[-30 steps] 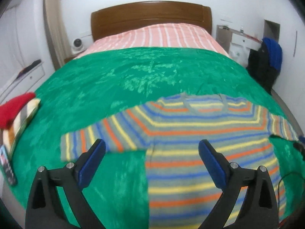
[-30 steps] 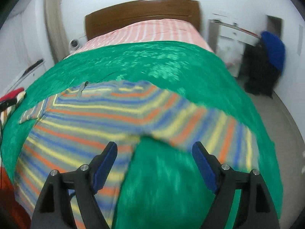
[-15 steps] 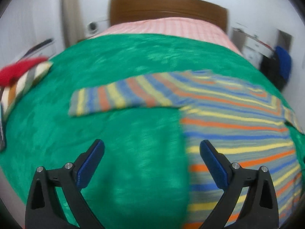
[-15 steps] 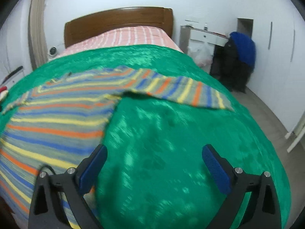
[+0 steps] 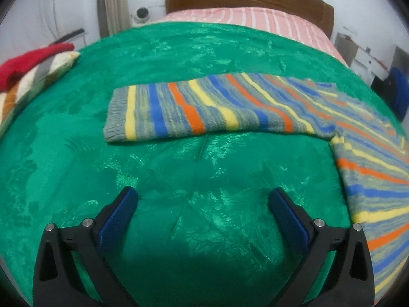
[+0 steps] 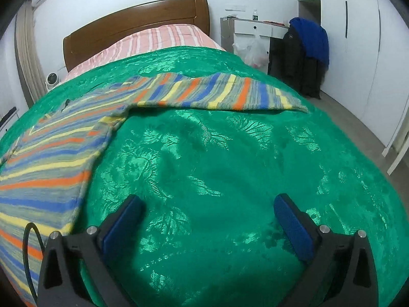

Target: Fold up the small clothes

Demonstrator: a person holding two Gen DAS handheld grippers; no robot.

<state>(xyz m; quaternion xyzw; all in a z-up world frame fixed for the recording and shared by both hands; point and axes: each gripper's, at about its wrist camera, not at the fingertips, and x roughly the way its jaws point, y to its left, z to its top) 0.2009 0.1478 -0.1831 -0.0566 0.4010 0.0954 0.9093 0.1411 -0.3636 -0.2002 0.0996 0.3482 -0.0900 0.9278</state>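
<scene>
A striped sweater in bands of blue, orange, yellow and grey is lying spread flat on a green bedspread that is covering most of a bed. In the left wrist view, one sleeve is stretching across the middle of the frame toward the left, its ribbed cuff ending left of centre, while the body of the sweater is running down the right edge. The left gripper is hanging low in the frame over bare green cloth, its blue-padded jaws standing wide apart with nothing between them, and the sleeve is lying well above its tips. At the upper left of that frame a red garment is sitting on a pile of striped fabric at the bed's edge. In the right wrist view, the sweater is filling the left side, and its other sleeve is reaching across the upper middle toward the right. The right gripper is pointing at plain bedspread below that sleeve; its jaws are opening, nearly at their widest, and nothing is sitting between the pads. A wooden headboard and a pink striped sheet are showing at the top, and a dark jacket with a blue garment is hanging at the upper right.
</scene>
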